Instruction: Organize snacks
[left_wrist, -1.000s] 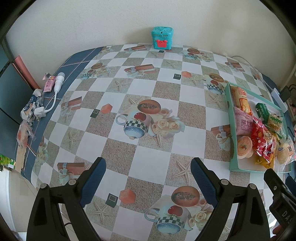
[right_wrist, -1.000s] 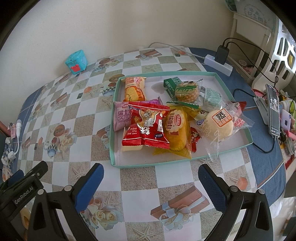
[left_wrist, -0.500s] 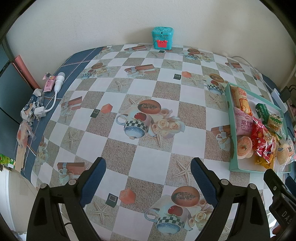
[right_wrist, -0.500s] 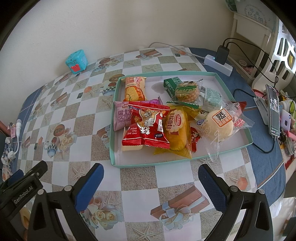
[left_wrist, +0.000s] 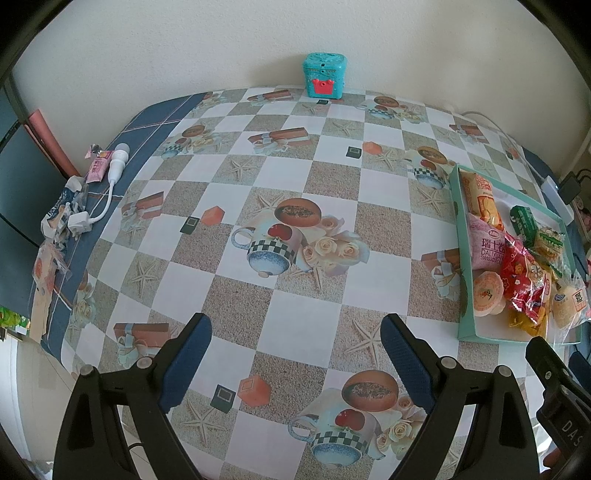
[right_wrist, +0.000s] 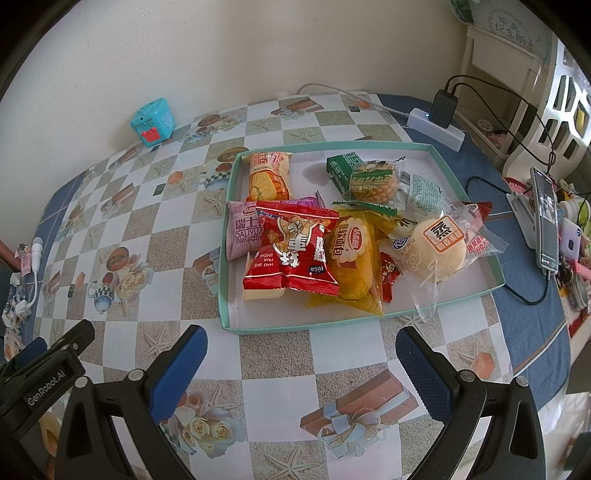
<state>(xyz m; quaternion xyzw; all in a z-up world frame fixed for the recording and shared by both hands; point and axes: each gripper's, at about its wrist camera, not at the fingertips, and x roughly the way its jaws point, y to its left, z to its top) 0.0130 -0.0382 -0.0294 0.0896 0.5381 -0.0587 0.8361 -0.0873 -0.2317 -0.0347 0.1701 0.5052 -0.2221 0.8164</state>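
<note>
Table (left_wrist: 295, 206) lying under a checked cloth with printed cups, roses and starfish. Tray (right_wrist: 236, 325) sitting on the right part of the table, green walls, white floor, holding all the snacks in a heap.

Left gripper (left_wrist: 295, 345) hanging over bare cloth, well apart from the tray, jaws spread wide, nothing between them. Right gripper (right_wrist: 301, 352) hanging just in front of the tray's near wall, jaws spread wide too, pinching nothing.

Red bag (right_wrist: 291, 254) lying on top of the heap, near the tray's front left. Yellow bun (right_wrist: 351, 254) lying just beside it on the right. Pale bun (right_wrist: 436, 247) in a clear wrapper lying further right, wrapper end poking over the near wall. Pink bag (right_wrist: 242, 230) lying partly under the red bag, at the left wall. Orange bag (right_wrist: 267, 175) lying in the far left corner. Green box (right_wrist: 340, 166) lying at the far side.

Teal box (left_wrist: 324, 75) standing by the wall, well apart from the tray. Phone (right_wrist: 546, 214) lying right of the tray, off the checked cloth.
</note>
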